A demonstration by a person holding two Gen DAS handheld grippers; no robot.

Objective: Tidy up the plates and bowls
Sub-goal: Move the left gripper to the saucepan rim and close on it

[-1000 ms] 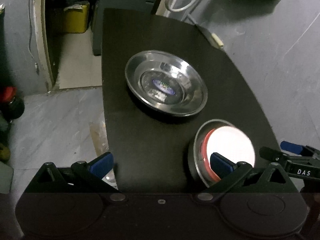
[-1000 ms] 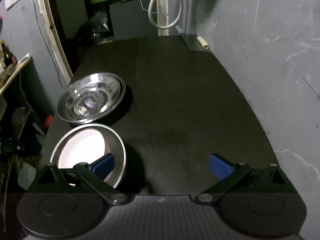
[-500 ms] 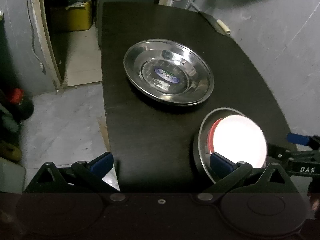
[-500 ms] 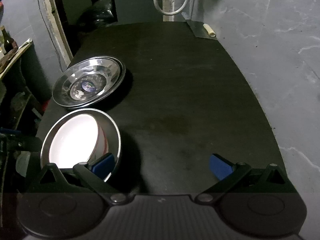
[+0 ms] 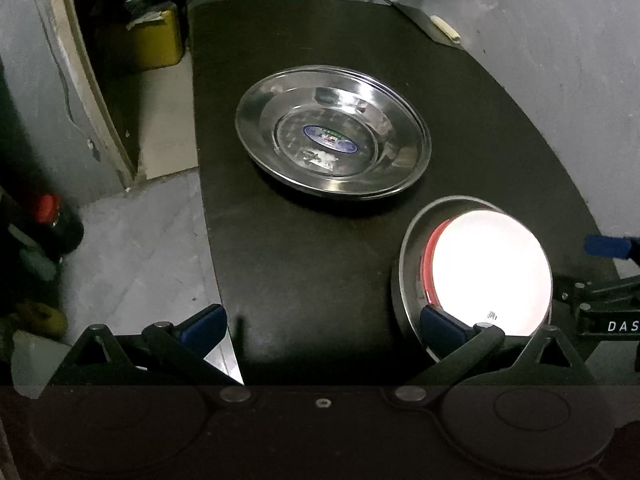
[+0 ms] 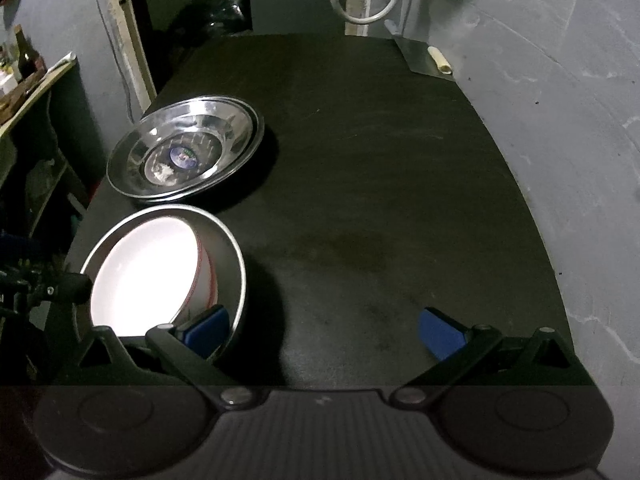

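A stack of shallow steel plates (image 5: pixel 332 136) (image 6: pixel 184 152) with a blue sticker lies on the black table (image 5: pixel 304 260) (image 6: pixel 380 180). Nearer to me stands a steel bowl (image 5: pixel 406 264) (image 6: pixel 236 268) with a white, red-rimmed bowl (image 5: pixel 492 268) (image 6: pixel 148 268) nested inside. My left gripper (image 5: pixel 320 326) is open at the table's near left edge; its right fingertip overlaps the steel bowl's rim. My right gripper (image 6: pixel 324 330) is open too, its left fingertip in front of the bowls, its right one over bare table. Each gripper shows at the edge of the other's view.
A grey wall runs along the table's right side. A metal scraper with a pale handle (image 6: pixel 424 58) (image 5: pixel 438 28) lies at the far right corner. Left of the table is floor with a yellow box (image 5: pixel 156 40), bottles (image 5: pixel 48 216) and a door frame (image 6: pixel 124 36).
Both grippers have pulled back and risen a little, so plates and bowls sit farther forward in view. Plates and bowls have not moved. Both grippers remain open.
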